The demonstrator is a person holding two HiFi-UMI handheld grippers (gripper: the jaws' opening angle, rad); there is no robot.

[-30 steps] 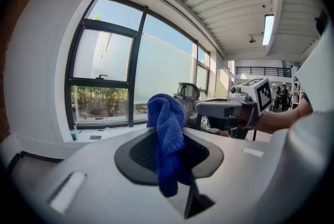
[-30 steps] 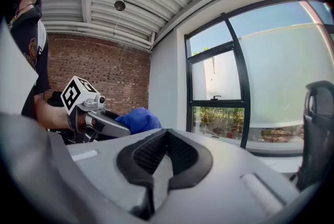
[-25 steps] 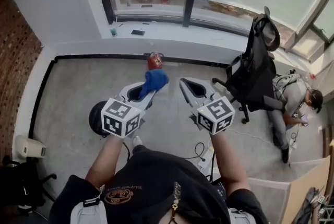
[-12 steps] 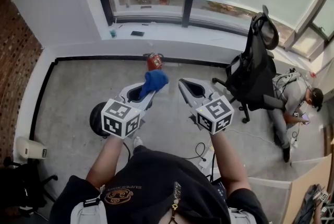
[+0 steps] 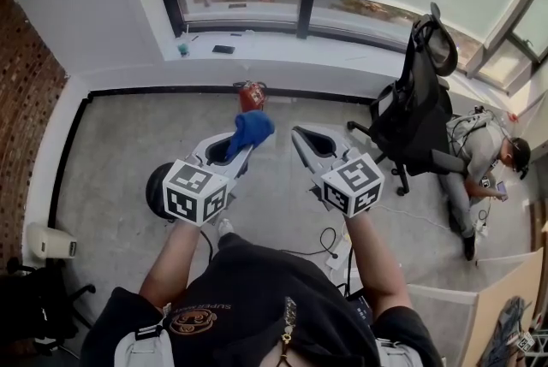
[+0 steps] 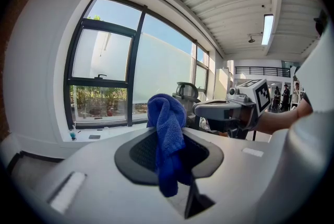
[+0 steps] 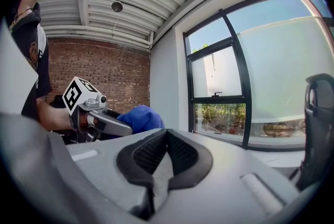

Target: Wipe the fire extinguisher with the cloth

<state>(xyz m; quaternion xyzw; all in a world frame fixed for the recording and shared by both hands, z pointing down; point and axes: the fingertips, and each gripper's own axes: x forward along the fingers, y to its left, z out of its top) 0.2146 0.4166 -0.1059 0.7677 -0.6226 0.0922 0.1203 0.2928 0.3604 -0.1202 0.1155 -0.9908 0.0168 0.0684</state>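
A red fire extinguisher (image 5: 251,97) stands on the grey floor by the wall under the window. My left gripper (image 5: 243,146) is held in the air short of it, shut on a blue cloth (image 5: 252,131) that bunches over its tip. In the left gripper view the blue cloth (image 6: 168,137) hangs down between the jaws. My right gripper (image 5: 296,133) is level with the left one, to its right, shut and holding nothing. Its jaws meet in the right gripper view, where the cloth (image 7: 140,117) shows at the left. Neither gripper view shows the extinguisher.
A black office chair (image 5: 418,113) stands to the right, with a person (image 5: 485,162) sitting on the floor beyond it. A dark round object (image 5: 157,190) lies under my left arm. Cables (image 5: 329,242) trail near my feet. Small items sit on the window sill (image 5: 224,50).
Almost nothing: the view has shifted slightly. Both grippers keep their pose and the cloth stays in the left one.
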